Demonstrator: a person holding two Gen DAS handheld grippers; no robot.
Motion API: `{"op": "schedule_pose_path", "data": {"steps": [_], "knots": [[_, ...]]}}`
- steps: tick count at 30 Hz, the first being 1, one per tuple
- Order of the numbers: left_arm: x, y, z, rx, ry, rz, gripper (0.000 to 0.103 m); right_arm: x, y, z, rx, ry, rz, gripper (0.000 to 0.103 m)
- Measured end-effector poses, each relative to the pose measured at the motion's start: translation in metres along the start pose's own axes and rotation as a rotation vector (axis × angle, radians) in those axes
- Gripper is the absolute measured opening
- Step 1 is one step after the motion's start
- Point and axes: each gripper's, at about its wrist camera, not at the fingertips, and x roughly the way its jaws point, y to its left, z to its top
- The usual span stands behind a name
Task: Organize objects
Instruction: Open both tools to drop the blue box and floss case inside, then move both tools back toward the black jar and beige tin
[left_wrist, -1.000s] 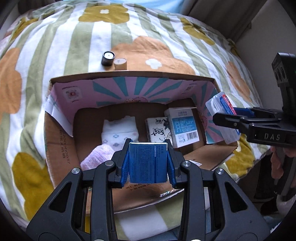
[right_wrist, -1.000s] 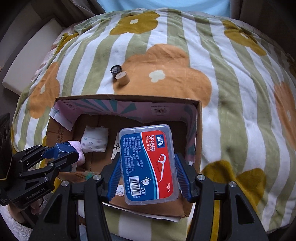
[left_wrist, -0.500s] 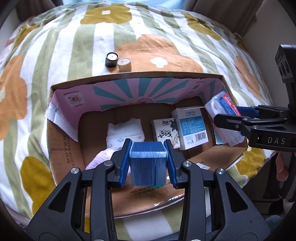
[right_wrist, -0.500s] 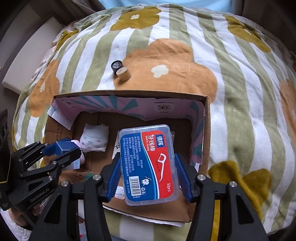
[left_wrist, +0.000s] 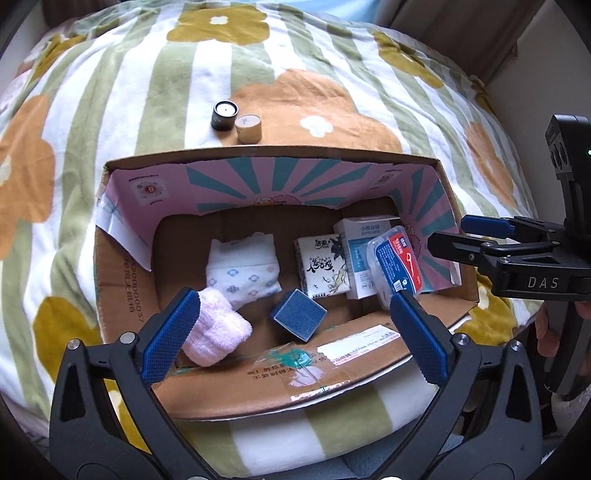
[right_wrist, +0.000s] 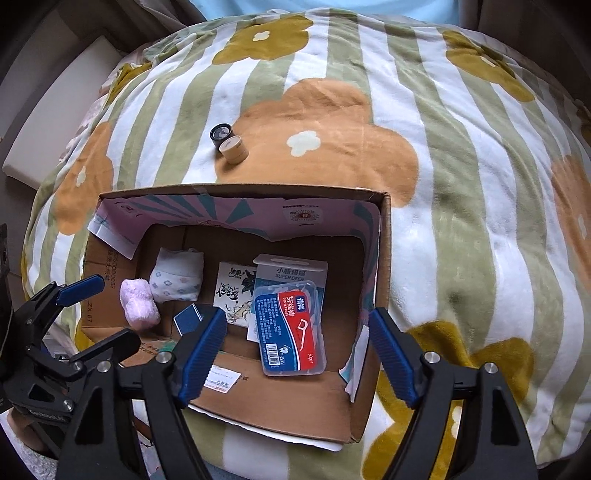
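An open cardboard box (left_wrist: 273, 151) (right_wrist: 240, 188) sits on a flowered, striped blanket. My left gripper (left_wrist: 293, 296) hangs over its near side, its jaws opening wide with no pad touching anything. Below it a small dark blue box (left_wrist: 297, 319) (right_wrist: 188, 319) lies tilted on the box floor. My right gripper (right_wrist: 295, 315) is over the box's right end, jaws opening. The clear floss case with the red and blue label (right_wrist: 291, 328) (left_wrist: 397, 264) is free of its pads and rests against a white and blue carton (left_wrist: 365, 254).
Inside the box are a pink fluffy cloth (left_wrist: 214, 339), a white patterned pack (left_wrist: 242, 273) and a tissue pack (left_wrist: 321, 266). A black tin (left_wrist: 225, 115) and a tan tin (left_wrist: 249, 128) stand on the blanket (left_wrist: 314, 74) behind the box.
Both grippers opened. The dark blue box dropped out of the left one and the floss case out of the right one, both into the cardboard box. Neither hand moved much.
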Motion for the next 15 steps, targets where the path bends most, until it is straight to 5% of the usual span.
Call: {"op": "schedule_pose_path", "data": {"steps": [15], "knots": [[0.0024,0.0005,0.0111,0.011,0.017,-0.005,0.102,-0.0009,0.0,0.0058,-0.011,0.018,0.02,0.076]]}}
